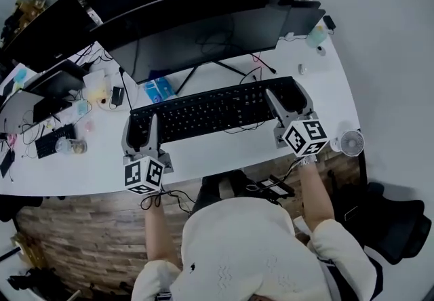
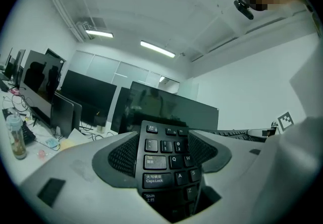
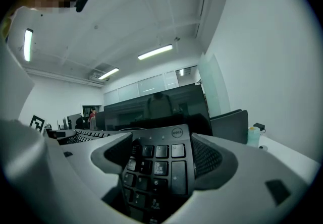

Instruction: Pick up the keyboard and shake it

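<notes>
Fingers of left gripper point(image 1: 140, 131) clamped on keyboard point(image 1: 210, 111) at Tab-key end; right gripper point(image 1: 288, 99) fingers clamped on numpad end. Keyboard black, spanning straight between both.

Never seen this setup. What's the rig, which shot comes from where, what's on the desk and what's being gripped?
There is no robot: a person holds a two-jaw gripper in each hand. The head view comes from a camera on the person's head, looking down at a white desk. There the left gripper and right gripper each carry a cube with square markers. In view are a black keyboard, a wide monitor behind it and a small fan at the right. The other two shots come from cameras riding on each gripper, looking along its jaws. The left jaws are closed on the keyboard's Tab and Caps Lock end, the right ones on its number-pad end. Whether it has left the desk is unclear.
</notes>
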Motion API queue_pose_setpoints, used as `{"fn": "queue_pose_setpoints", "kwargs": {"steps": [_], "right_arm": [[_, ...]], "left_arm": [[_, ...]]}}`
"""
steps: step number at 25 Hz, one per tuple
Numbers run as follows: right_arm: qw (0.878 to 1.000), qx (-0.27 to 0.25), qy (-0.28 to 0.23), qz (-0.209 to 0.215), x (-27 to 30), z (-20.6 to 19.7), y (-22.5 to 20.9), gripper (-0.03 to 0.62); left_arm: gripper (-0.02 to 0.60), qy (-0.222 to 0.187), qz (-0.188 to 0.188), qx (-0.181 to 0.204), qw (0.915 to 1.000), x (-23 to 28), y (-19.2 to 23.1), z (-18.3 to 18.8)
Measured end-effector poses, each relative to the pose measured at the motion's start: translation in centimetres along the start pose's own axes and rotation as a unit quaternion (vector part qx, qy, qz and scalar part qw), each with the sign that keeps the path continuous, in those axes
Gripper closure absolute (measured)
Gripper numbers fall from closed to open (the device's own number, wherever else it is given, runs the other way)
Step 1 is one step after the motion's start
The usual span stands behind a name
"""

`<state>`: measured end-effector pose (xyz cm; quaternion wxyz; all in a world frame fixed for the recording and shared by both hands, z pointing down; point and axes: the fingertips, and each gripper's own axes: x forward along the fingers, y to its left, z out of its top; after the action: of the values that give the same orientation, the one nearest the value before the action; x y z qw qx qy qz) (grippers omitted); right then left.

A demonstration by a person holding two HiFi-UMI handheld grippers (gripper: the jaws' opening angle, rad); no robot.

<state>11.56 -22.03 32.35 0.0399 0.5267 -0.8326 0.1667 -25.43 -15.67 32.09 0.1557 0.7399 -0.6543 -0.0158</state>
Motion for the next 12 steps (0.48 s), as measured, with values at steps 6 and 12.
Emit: {"fn": "queue_pose_setpoints", "kwargs": {"steps": [6, 12], "right_arm": [[0.999, 0.008, 0.051, -0.007, 0.7, -3.7, -0.7, 0.241], [0.994, 0.026, 0.102, -0.015, 0.6, -8.3, -1.7, 0.243]], "left_arm": [[0.281, 0.049, 0.012, -0.023, 0.9984, 0.2, 1.1, -4.2], [0.281, 0.105, 0.022, -0.04, 0.9934, 0.0, 1.6, -8.9]]}}
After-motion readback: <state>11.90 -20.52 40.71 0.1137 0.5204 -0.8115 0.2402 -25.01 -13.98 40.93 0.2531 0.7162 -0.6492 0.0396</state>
